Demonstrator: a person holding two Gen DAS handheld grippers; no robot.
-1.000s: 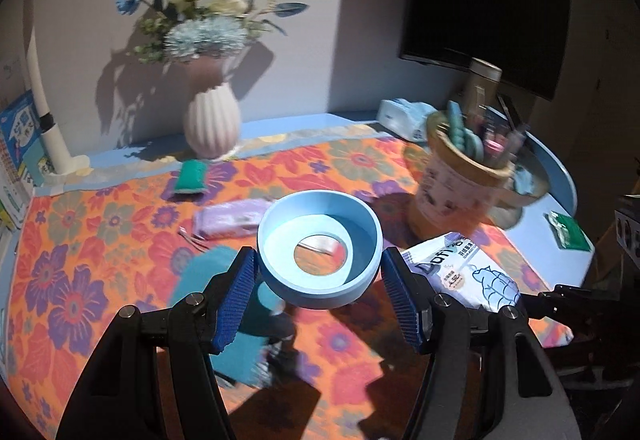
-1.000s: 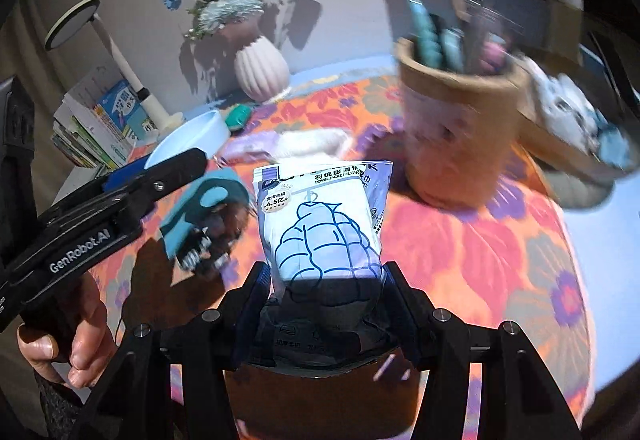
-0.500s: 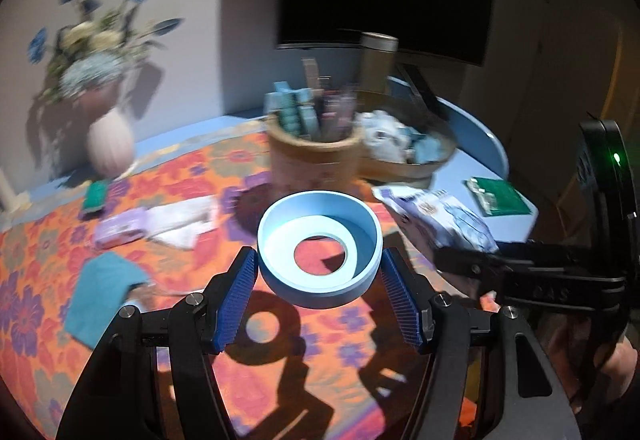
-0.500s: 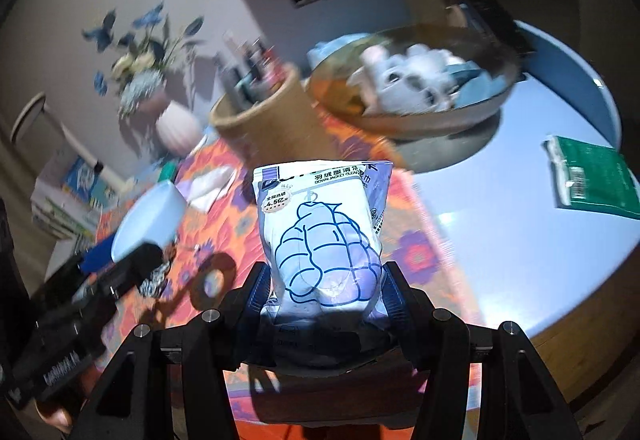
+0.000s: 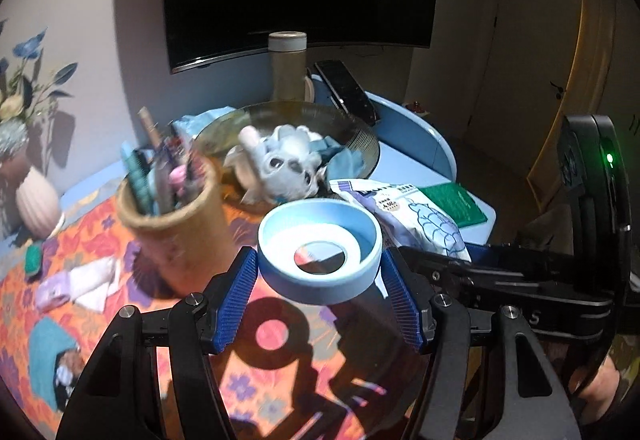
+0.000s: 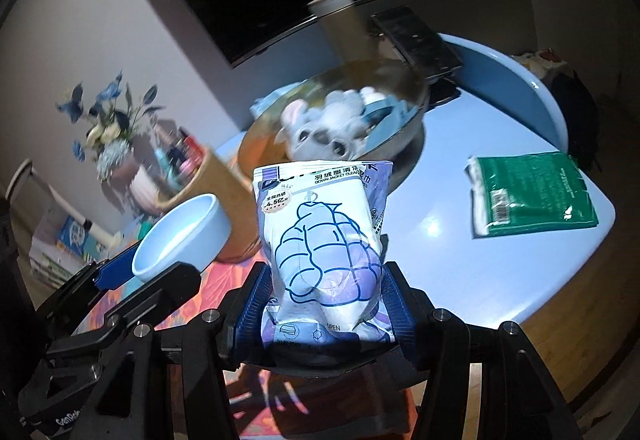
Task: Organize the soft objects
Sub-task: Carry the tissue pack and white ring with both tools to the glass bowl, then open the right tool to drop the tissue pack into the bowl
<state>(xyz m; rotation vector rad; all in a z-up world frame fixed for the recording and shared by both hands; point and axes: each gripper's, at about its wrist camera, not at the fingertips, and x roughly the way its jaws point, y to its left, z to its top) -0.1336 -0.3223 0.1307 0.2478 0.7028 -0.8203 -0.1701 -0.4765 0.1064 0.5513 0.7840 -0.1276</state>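
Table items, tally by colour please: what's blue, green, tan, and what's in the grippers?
Light blue: 1, the ring held in the left gripper.
White-and-lilac: 1, the wipes pack held in the right gripper.
Green: 1, the flat packet on the table.
Tan: 2, the pen cup and the tall canister.
White plush: 1, in the bowl.
Total: 6

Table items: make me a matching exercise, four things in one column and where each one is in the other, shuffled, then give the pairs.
1. blue ring
2. wipes pack
3. plush toy
4. green packet

A. in the shallow bowl
B. flat on the bare blue tabletop
C. gripped by the left gripper
D. gripped by the right gripper

Pairs: 1-C, 2-D, 3-A, 4-B
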